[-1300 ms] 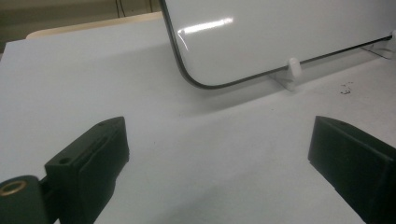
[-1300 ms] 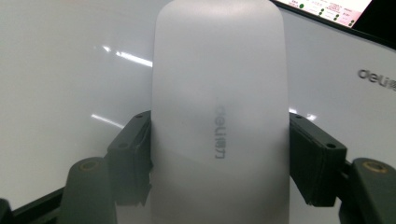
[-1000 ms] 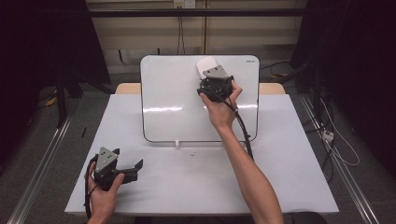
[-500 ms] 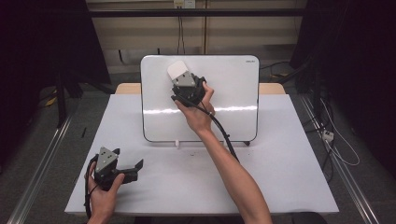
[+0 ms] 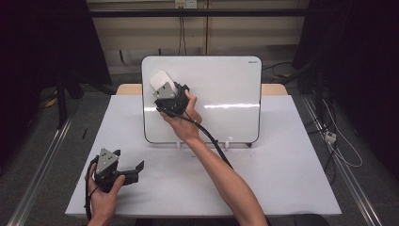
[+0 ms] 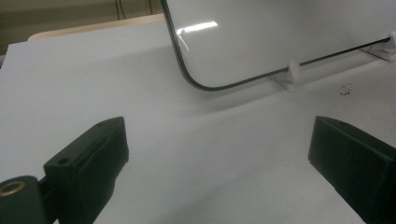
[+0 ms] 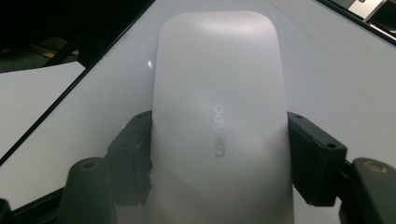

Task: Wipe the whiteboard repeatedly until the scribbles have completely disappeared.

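One whiteboard [image 5: 221,94], one eraser [image 5: 159,80]: right tongs [image 5: 162,85] clamp the eraser at the board's far left; left tongs [image 5: 136,168] gape, near-left surface [image 5: 282,179].

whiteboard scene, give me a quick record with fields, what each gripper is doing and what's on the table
surface: white table with a whiteboard propped upright on small white feet
whiteboard state: blank, glare streak across its middle
right gripper: jaws shut on a white eraser, one jaw on each long side
eraser position: at the upper left part of the board in the high view
left gripper: jaws open, nothing between them, low over the table's near left area, aimed toward the board's lower corner
marks: a few dark specks on the table near the board's foot
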The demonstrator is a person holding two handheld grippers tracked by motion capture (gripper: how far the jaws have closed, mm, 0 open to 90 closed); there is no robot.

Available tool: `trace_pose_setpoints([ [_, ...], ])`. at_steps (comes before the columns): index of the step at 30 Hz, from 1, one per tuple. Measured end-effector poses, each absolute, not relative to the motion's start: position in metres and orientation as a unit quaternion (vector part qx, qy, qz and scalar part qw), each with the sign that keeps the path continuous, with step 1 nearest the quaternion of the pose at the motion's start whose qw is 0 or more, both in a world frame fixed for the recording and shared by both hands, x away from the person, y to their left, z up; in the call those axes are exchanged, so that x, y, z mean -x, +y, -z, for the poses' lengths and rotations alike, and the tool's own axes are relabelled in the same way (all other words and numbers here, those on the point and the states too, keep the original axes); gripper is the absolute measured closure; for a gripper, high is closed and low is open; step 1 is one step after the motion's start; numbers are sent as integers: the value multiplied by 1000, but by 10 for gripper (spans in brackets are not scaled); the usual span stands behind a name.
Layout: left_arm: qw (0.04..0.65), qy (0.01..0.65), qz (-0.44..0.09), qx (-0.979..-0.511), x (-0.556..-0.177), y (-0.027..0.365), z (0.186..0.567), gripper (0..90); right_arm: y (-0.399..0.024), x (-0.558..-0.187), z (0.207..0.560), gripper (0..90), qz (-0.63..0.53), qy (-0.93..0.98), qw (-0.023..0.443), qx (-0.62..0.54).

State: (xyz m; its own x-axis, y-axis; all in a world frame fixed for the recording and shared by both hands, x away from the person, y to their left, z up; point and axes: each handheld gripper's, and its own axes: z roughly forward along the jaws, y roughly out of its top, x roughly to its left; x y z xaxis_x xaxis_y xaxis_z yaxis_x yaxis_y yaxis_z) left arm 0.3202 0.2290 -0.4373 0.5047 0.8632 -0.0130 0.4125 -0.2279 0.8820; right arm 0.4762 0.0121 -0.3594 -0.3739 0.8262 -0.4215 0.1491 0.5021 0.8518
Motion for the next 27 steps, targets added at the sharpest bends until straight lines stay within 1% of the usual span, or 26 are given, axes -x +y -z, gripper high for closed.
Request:
trace_pose_setpoints([
  [5,449,430,-251,-742,-321,230,437,49,3,-479,354,315,-374,740,447,-337],
  [10,449,432,-250,-741,-320,231,438,49,-24,-487,341,315,-376,720,447,-376],
  [19,444,429,-251,-745,-320,228,438,49,-108,-489,331,315,-386,671,446,-449],
  [24,444,430,-252,-744,-321,228,438,49,-161,-482,332,315,-388,640,445,-491],
  [27,443,430,-253,-745,-321,228,438,48,-185,-477,333,315,-388,624,443,-513],
])
